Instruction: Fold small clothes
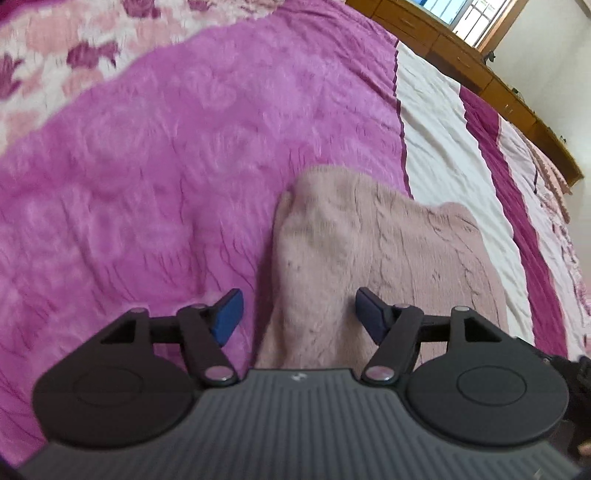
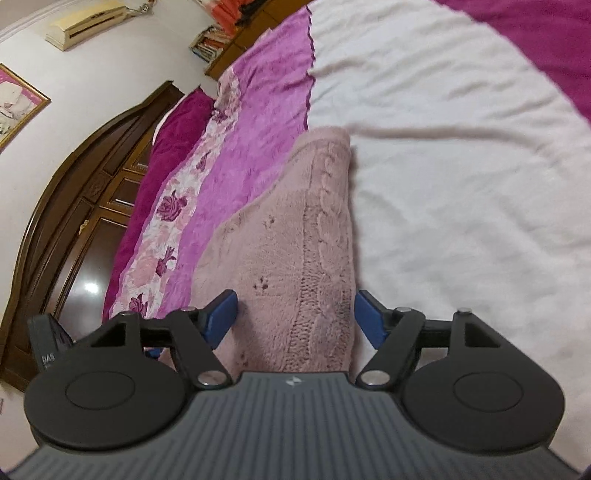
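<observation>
A small pale pink knitted sweater [image 1: 369, 258] lies folded on the bed, across the seam between the magenta and white parts of the cover. My left gripper [image 1: 299, 317] is open, its blue pads [image 1: 229, 317] apart, just above the sweater's near left edge. In the right wrist view the same sweater [image 2: 295, 240] runs away from me with its cable-knit strip on the right. My right gripper [image 2: 295, 317] is open over the sweater's near end, the pads [image 2: 369, 319] either side of it. Neither gripper holds anything.
The bed cover [image 1: 147, 166] has magenta, white [image 2: 461, 166] and floral bands. A wooden headboard or cabinet [image 1: 480, 70] and a window are beyond the bed. A dark wooden wardrobe [image 2: 74, 221] and a wall air conditioner [image 2: 85, 22] stand at the left.
</observation>
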Demonstrator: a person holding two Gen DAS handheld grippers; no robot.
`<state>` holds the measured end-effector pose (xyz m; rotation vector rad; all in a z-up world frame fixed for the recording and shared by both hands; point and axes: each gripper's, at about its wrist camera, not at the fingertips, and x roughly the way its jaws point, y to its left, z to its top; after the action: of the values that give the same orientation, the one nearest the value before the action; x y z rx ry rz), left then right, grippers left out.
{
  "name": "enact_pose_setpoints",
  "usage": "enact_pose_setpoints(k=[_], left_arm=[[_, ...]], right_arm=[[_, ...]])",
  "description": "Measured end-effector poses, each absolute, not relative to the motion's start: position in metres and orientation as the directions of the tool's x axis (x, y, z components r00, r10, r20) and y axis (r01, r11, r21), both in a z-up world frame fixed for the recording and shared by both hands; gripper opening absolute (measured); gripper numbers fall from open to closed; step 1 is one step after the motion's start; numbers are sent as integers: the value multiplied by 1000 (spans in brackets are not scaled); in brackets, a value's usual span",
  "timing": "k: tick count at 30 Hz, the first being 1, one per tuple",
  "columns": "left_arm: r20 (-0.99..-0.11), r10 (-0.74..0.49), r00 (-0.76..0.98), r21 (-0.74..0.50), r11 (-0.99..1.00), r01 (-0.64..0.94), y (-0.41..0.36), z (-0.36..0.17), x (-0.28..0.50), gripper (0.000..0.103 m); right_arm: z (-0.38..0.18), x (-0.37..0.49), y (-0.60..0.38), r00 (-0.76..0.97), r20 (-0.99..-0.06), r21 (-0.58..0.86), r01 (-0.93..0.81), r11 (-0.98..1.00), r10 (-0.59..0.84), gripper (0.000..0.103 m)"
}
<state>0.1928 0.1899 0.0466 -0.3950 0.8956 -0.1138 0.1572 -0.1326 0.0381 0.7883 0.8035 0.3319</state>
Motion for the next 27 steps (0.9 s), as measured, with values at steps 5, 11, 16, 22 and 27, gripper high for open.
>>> enact_pose_setpoints(k=[5, 11, 16, 22, 27], left_arm=[[-710, -355, 608, -501, 862, -81, 195, 35, 193, 68], [-651, -484, 585, -654, 748, -110, 205, 16, 196, 68], [-629, -506, 590, -677, 730, -96, 205, 16, 190, 37], [-606, -515, 606, -711, 692, -123, 203, 31, 181, 30], [-586, -557, 589, -734, 672, -95, 185, 55, 166, 29]], right_arm=[[19, 173, -132, 632, -490, 796, 43, 604, 600, 81], [8, 187, -130, 615, -457, 835, 48, 549, 642, 83], [8, 195, -123, 610, -468, 824, 39, 566, 640, 65], [34, 190, -126, 623, -459, 818, 17, 576, 633, 51], [76, 176, -137, 630, -443, 818, -5, 575, 637, 51]])
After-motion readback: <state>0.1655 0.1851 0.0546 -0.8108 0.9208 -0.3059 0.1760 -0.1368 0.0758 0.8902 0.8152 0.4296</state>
